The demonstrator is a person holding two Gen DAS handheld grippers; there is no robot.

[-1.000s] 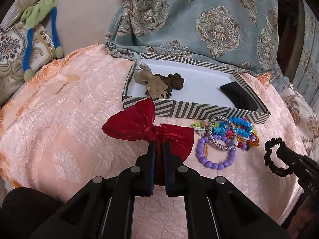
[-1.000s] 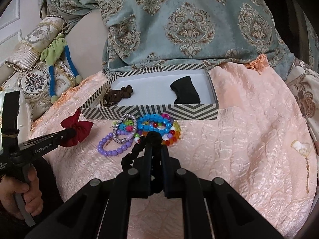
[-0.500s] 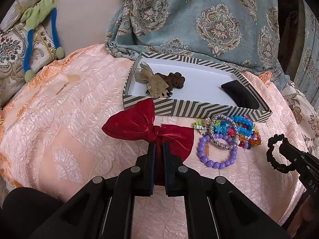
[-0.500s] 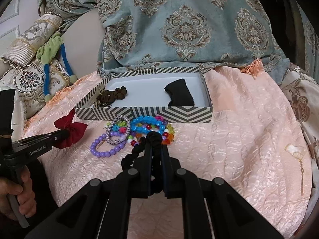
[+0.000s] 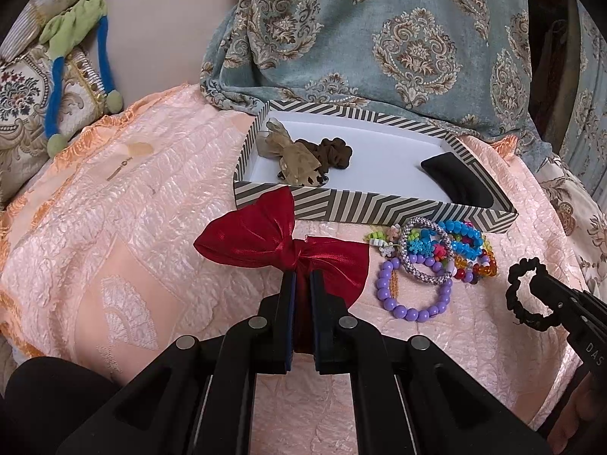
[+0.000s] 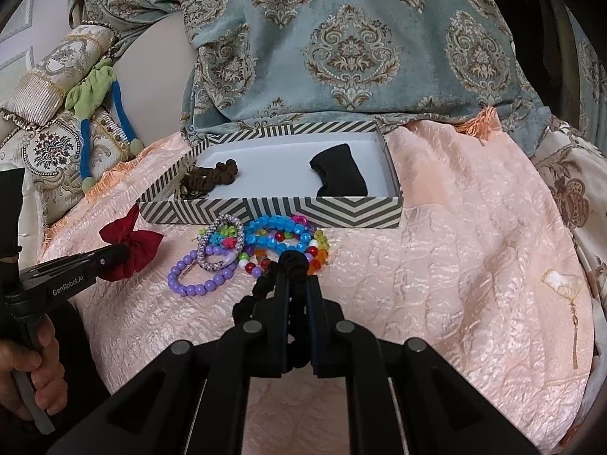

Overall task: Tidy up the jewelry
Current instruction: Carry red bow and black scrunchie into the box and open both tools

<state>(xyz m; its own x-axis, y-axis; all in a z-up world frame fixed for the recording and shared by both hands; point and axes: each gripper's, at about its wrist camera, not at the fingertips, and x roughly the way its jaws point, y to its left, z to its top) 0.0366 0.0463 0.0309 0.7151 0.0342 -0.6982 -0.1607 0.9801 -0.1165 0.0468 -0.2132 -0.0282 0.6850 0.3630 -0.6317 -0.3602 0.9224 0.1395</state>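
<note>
My left gripper [image 5: 301, 278] is shut on a red ribbon bow [image 5: 265, 237] and holds it above the peach cloth, in front of the striped box [image 5: 371, 206]. My right gripper [image 6: 297, 278] is shut on a black scrunchie [image 6: 261, 292], which also shows in the left wrist view [image 5: 521, 295]. A pile of bead bracelets [image 5: 436, 254] lies before the box, with a purple bead bracelet [image 6: 201, 275] nearest. In the box lie a brown scrunchie [image 5: 330, 151], a tan bow [image 5: 292, 159] and a black pouch [image 6: 339, 176].
The peach quilted cloth [image 6: 455, 250] covers the surface. A patterned blue-grey fabric [image 6: 341, 49] hangs behind the box. Cushions with a green and blue toy [image 5: 76, 49] lie at the left. A small gold earring [image 5: 119, 168] lies on the cloth at the left.
Both grippers have drawn back slightly from the box, each still holding its item. The bracelets and box have not moved.
</note>
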